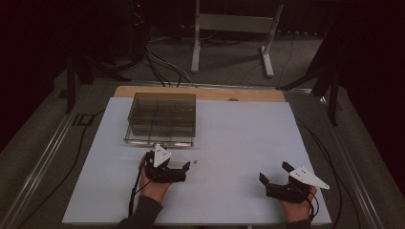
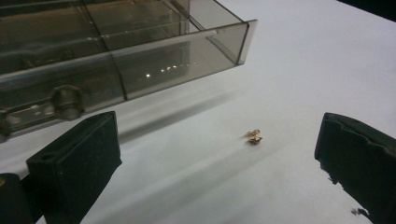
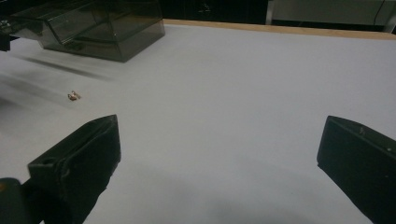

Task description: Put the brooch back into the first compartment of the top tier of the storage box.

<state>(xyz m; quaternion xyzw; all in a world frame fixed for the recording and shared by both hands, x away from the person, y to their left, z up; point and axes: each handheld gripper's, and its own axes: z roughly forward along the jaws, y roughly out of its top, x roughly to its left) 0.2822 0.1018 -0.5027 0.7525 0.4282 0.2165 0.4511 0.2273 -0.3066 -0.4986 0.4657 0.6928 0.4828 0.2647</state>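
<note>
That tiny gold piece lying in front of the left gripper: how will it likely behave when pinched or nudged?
The gold piece looks metallic and tiny against the open left gripper, so it is probably very light and may skid on the smooth white table. Its irregular shape suggests it won't roll far. The broad jaw pads could easily miss it.

No readable text, labels, brands or numbers on anything.

White table top: smoked plastic organiser box, tiny gold bit
</note>
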